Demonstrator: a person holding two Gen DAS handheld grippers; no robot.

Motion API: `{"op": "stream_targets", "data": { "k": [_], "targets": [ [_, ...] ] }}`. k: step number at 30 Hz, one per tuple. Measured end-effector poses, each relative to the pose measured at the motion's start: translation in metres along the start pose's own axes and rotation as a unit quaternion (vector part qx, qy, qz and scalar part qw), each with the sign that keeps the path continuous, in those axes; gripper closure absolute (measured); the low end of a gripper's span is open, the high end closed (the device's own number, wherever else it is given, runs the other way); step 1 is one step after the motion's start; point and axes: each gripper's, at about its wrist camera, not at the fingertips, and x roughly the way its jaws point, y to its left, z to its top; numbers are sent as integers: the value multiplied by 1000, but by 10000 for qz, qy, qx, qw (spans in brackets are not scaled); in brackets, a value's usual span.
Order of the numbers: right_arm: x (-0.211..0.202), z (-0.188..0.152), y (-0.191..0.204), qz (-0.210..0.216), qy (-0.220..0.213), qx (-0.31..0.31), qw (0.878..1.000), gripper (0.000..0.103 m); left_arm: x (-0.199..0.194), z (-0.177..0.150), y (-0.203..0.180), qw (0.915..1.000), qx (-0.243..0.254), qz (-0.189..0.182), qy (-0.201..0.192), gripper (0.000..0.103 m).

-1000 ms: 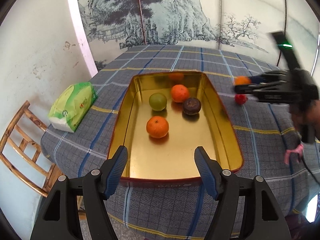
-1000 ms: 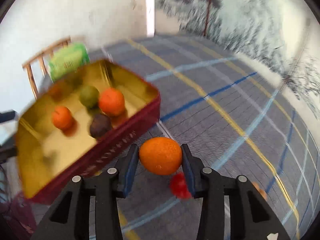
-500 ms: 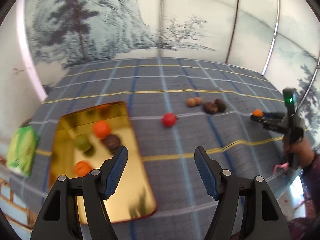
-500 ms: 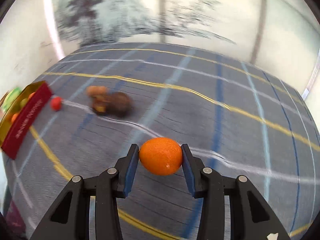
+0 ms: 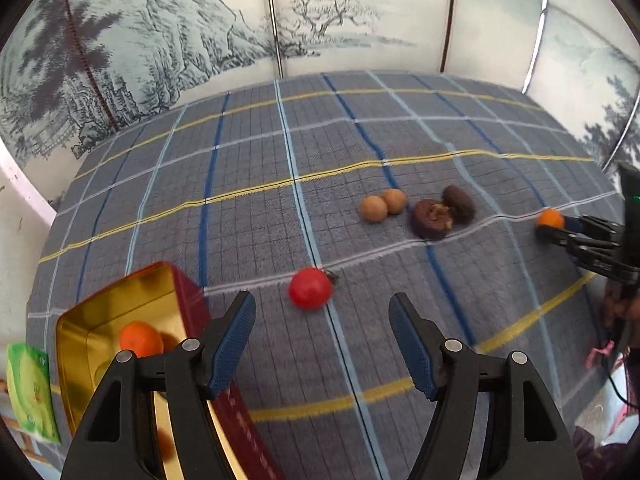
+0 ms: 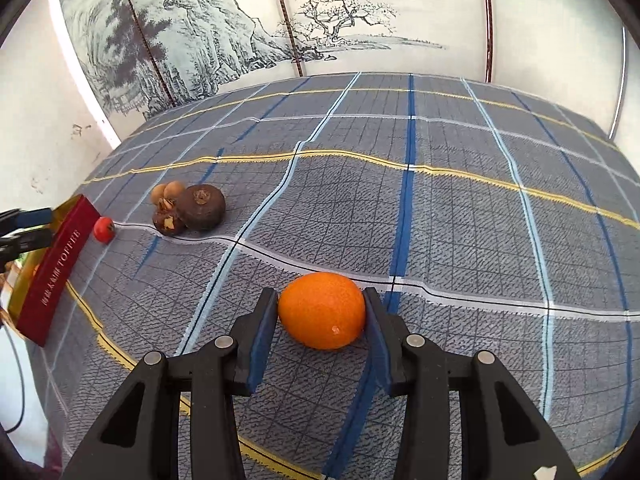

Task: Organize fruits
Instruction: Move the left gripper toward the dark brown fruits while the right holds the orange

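We take the red tin with its gold inside as our landmark; its side reads TOFFEE in the right wrist view. Our left gripper hangs over the plaid tablecloth just beside the tin's near corner, its blue-padded jaws standing apart with nothing between them. A small red fruit lies on the cloth just right of the tin, beyond the left fingertips. An orange fruit sits inside the tin. Farther from the tin, two tan round fruits touch each other, and beside them are two dark brown fruits, also touching. Well away from the tin, our right gripper is clamped on an orange, pads pressing both its sides above the cloth. A green packet shows beyond the tin's far side.
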Motion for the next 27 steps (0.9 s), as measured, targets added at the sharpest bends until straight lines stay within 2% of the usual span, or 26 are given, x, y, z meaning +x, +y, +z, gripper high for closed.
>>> {"op": "stream_targets", "data": {
  "k": [5,14,18,22,27],
  "targets": [
    [1,1,-1,115,8,33,9999,63,25,7,1,9995,85,169,246,34],
    [1,1,-3,236,5,104,9997,63,43,9,0,9985,96,279,456,34],
    [1,1,-4,224,7,94,9997,63,25,16,-16,9997,203,105,113,34],
    [1,1,-4,244,7,105,9996,62,17,28,-47,9976,657,-174,-134,34],
    [0,1,-5,287,2,139,9995,62,39,40,-78,9927,1089,-512,36,36]
  ]
}}
